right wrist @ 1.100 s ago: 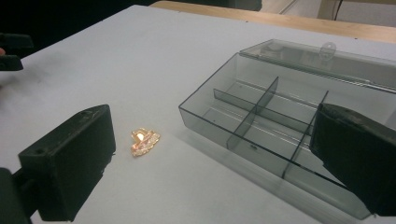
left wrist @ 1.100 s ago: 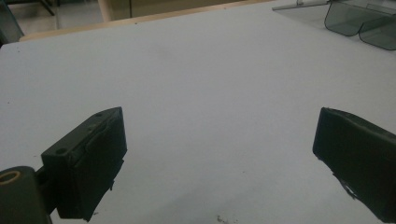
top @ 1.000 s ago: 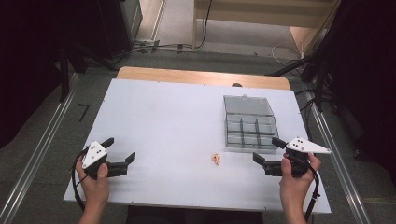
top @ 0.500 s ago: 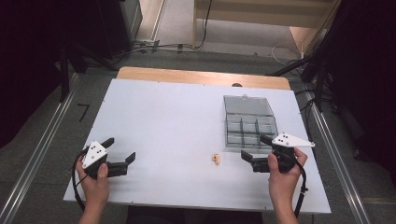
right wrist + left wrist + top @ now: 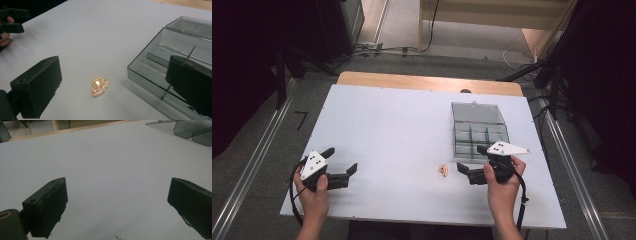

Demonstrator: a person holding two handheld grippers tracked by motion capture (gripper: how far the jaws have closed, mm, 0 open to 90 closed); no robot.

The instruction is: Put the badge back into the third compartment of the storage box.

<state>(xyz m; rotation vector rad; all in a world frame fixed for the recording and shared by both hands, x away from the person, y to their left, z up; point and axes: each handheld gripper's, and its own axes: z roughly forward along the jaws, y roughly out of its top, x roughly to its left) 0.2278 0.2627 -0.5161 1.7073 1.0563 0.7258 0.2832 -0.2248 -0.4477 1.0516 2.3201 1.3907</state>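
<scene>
The small gold trinket [image 5: 100, 86] lies on the table [image 5: 402, 125], just left of the clear box [image 5: 477, 132]. The right gripper [image 5: 468, 166], jaws spread and empty, faces it head-on and is far nearer than the left gripper [image 5: 343, 163], also spread. Since a second ago the right has slid leftward toward it.

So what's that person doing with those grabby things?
A person holds a gripper in each hand at a white table. The right gripper, open, points at a small gold trinket lying on the table beside a clear box with compartments and its lid open. Nothing is picked up yet. The left gripper, open too, rests far off at the table's other side, holding nothing.
</scene>
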